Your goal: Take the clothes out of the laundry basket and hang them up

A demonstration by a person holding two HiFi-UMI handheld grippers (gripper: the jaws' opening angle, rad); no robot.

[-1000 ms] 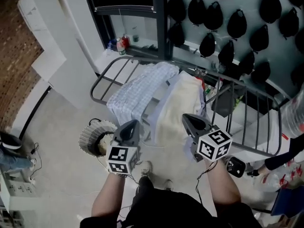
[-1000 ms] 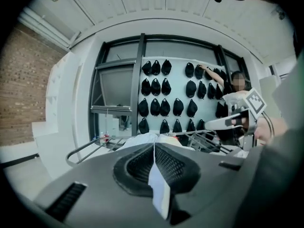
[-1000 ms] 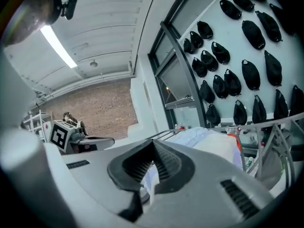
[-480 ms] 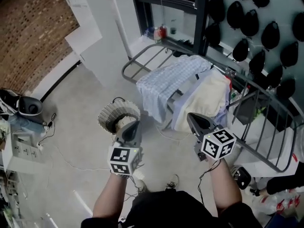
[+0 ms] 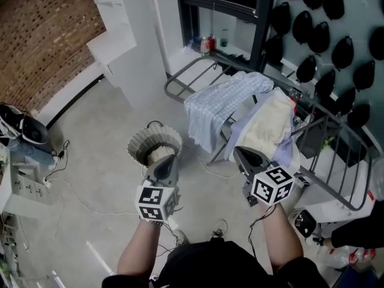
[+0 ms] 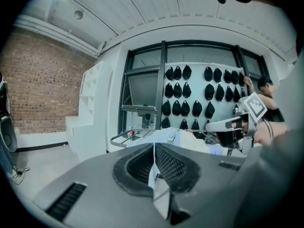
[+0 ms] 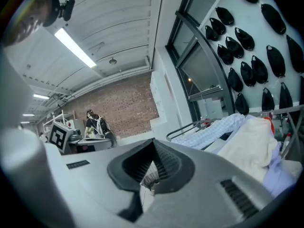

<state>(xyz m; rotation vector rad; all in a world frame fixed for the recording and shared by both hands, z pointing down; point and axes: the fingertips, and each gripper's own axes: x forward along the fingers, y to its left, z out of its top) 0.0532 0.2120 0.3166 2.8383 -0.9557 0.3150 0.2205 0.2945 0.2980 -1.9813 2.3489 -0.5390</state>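
A round ribbed laundry basket stands on the floor with a cream cloth inside it. My left gripper is shut and empty, its tip over the basket's near rim. My right gripper is also shut and empty, in front of the grey drying rack. Over the rack hang a blue-and-white checked cloth, a cream cloth and a pale lilac one. In the left gripper view the jaws meet; the rack's clothes lie beyond. The right gripper view shows closed jaws and the cream cloth.
A white stepped wall stands behind the basket. Cables trail over the concrete floor. Black pouches hang on the wall behind the rack. Bottles sit on the window ledge. A person's sleeve shows at the lower right.
Both grippers have swung left, away from the rack's clothes and toward the basket, which now lies just past the left gripper's tip. Both stayed shut and empty.
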